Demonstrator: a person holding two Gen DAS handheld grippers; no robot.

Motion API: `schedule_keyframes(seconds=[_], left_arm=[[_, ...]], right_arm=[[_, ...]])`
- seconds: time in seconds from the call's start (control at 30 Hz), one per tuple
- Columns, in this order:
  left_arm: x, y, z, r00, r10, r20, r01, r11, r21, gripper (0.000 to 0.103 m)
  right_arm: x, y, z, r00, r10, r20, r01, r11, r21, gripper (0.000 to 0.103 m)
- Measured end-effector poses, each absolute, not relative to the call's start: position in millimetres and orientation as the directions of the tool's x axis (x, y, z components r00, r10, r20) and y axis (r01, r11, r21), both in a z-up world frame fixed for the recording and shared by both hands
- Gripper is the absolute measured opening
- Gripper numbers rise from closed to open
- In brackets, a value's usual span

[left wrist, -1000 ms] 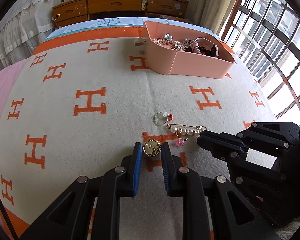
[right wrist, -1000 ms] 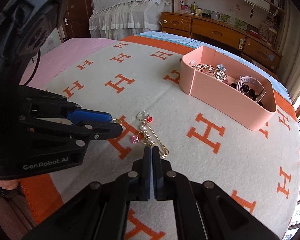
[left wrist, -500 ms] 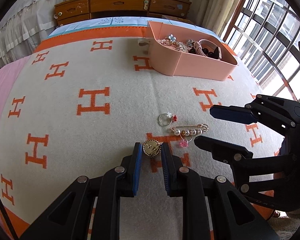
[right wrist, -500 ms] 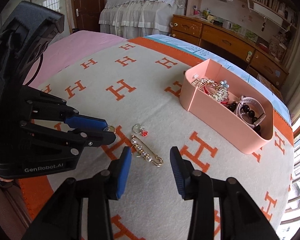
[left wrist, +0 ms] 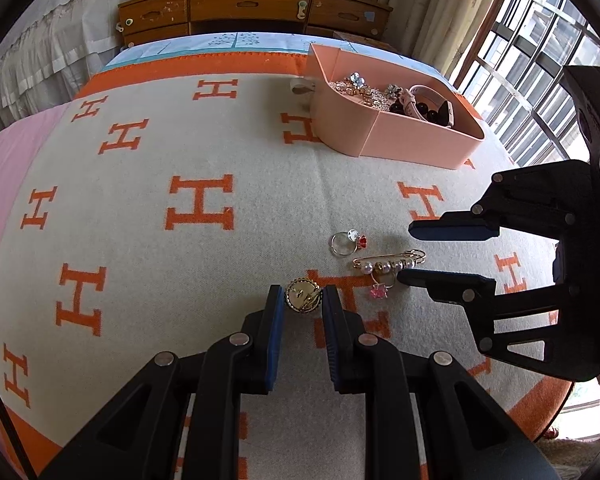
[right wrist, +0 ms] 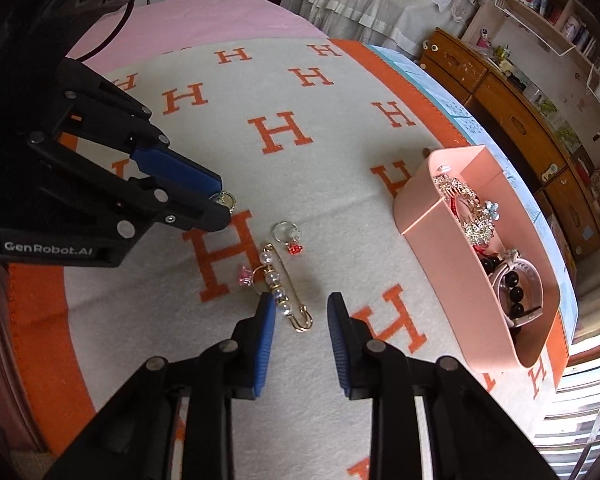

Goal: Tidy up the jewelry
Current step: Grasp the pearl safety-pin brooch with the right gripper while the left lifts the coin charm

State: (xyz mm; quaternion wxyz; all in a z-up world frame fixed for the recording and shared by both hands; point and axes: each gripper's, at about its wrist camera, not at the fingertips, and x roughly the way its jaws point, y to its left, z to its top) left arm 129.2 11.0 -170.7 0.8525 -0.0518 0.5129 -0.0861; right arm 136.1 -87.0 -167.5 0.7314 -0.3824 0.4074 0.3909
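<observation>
On the cream blanket [left wrist: 228, 272] with orange H marks, three loose pieces of jewelry lie close together near the front edge. The left claw [left wrist: 302, 300] is narrowed around a round gold brooch [left wrist: 303, 295], its blue pads on either side of the disc; whether both pads actually press it cannot be told. In the right wrist view, only the rim of that brooch [right wrist: 225, 200] peeks past the left claw's fingertips [right wrist: 204, 184].

Just to the right of the brooch lies a gold safety-pin brooch [left wrist: 388, 265] strung with pearls and carrying a small pink charm. The right claw [right wrist: 300, 316] stands wide, empty, with its fingers straddling the clasp end of this pearl pin [right wrist: 283, 292]; the left finger's tip is right at the pearls. Beside the pin, a little farther off, rests a silver ring [left wrist: 345, 242] with a clear stone and a red stone.

Well apart from these, toward the far side of the blanket, sits a pink organizer box [left wrist: 404, 136] with a divider. One compartment holds glittering rhinestone pieces [right wrist: 470, 212]; the other holds a pink watch and dark beads [right wrist: 512, 284].
</observation>
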Motion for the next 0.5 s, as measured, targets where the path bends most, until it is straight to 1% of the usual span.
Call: schedule_keyframes(seconds=[0.23,0.27,0.33,0.37,0.43,0.5], left_arm=[[130.6,11.7,-170.4,0.457,-0.2,-0.867,0.088,0.98,-0.18,0.017],[130.9,11.9,-170.4,0.456,-0.201,-0.867,0.087,0.98,-0.181,0.017],[131.0,11.4,-170.1,0.456,-0.2,-0.867,0.087,0.98,-0.18,0.017],[131.0,11.4,-170.1,0.456,-0.2,-0.867,0.088,0.98,-0.18,0.017],[131.1,11.4,-169.4,0.458,-0.2,-0.866,0.088,0.98,-0.18,0.017],[130.9,11.1,-167.3,0.463,-0.2,-0.863,0.09,0.98,-0.179,0.017]], right_arm=[[145.3,-87.7,-167.3,0.274,0.278,-0.921,-0.918,0.36,-0.165,0.024],[147.1,-88.4,-167.4,0.254,0.284,-0.924,-0.92,0.364,-0.141,0.023],[151.9,-89.5,-167.5,0.216,0.298,-0.93,-0.919,0.384,-0.09,0.016],[153.0,-90.7,-166.9,0.211,0.301,-0.93,-0.915,0.395,-0.08,0.016],[155.3,-93.4,-166.7,0.208,0.308,-0.928,-0.902,0.427,-0.061,0.007],[158.5,-98.8,-166.6,0.199,0.327,-0.924,-0.883,0.469,-0.024,0.007]])
